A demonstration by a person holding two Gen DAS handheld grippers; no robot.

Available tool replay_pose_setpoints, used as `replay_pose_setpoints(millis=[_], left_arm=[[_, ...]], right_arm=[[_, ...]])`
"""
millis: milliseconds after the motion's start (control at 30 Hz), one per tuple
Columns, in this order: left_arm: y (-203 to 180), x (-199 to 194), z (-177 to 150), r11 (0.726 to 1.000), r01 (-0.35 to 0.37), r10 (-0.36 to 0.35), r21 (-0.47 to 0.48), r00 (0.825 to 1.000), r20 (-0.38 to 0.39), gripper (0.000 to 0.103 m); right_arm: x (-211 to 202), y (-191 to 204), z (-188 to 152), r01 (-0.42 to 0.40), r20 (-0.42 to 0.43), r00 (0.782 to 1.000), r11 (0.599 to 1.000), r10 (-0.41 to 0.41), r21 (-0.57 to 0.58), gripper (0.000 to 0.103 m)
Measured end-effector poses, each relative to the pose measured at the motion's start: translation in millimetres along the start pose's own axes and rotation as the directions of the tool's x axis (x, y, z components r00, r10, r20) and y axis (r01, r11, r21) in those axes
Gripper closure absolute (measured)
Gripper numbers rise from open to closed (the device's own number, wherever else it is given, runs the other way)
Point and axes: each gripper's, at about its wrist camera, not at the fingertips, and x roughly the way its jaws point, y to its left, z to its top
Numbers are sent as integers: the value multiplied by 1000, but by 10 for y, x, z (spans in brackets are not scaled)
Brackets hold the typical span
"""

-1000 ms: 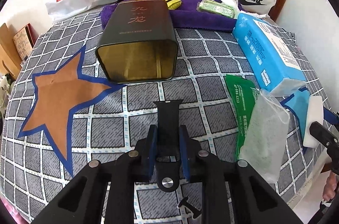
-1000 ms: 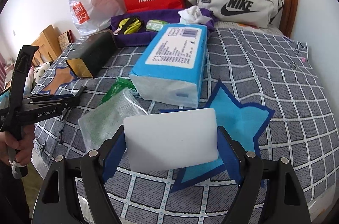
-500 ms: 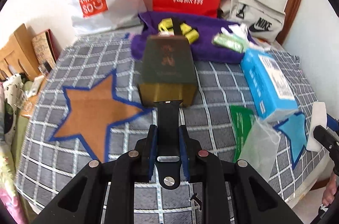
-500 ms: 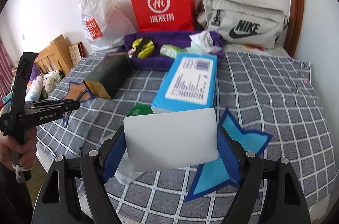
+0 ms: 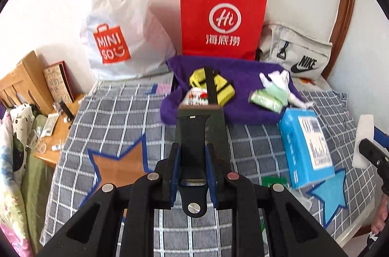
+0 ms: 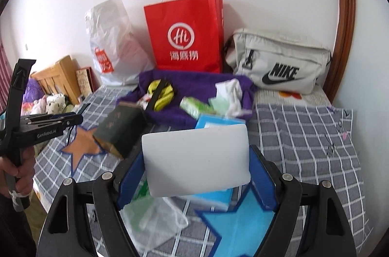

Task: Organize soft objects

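Sitting clamped between right gripper (image 6: 195,174) pads, white sponge (image 6: 194,159)

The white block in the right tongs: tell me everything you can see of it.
The white rectangular foam-like block is plain and matte with rounded corners and no visible markings. It is held broad face toward the camera, slightly tilted, clamped by its two short ends between the blue pads of the right tongs, lifted clear above the checked bedspread. In the left wrist view it shows edge-on.
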Motion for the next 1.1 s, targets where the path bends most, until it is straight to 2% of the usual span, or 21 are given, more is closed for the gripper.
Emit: replay_pose_setpoints(millis=[467, 1100], left_arm=[[5, 213, 569, 1000, 9, -9, 10, 999, 38, 83], [-162, 1081, 1108, 998, 54, -54, 41, 998, -14, 83]], right_arm=[[346, -151, 627, -1, 52, 999, 1000, 0, 21, 22], [1284, -293, 1120, -14, 42, 999, 1000, 13, 18, 22]])
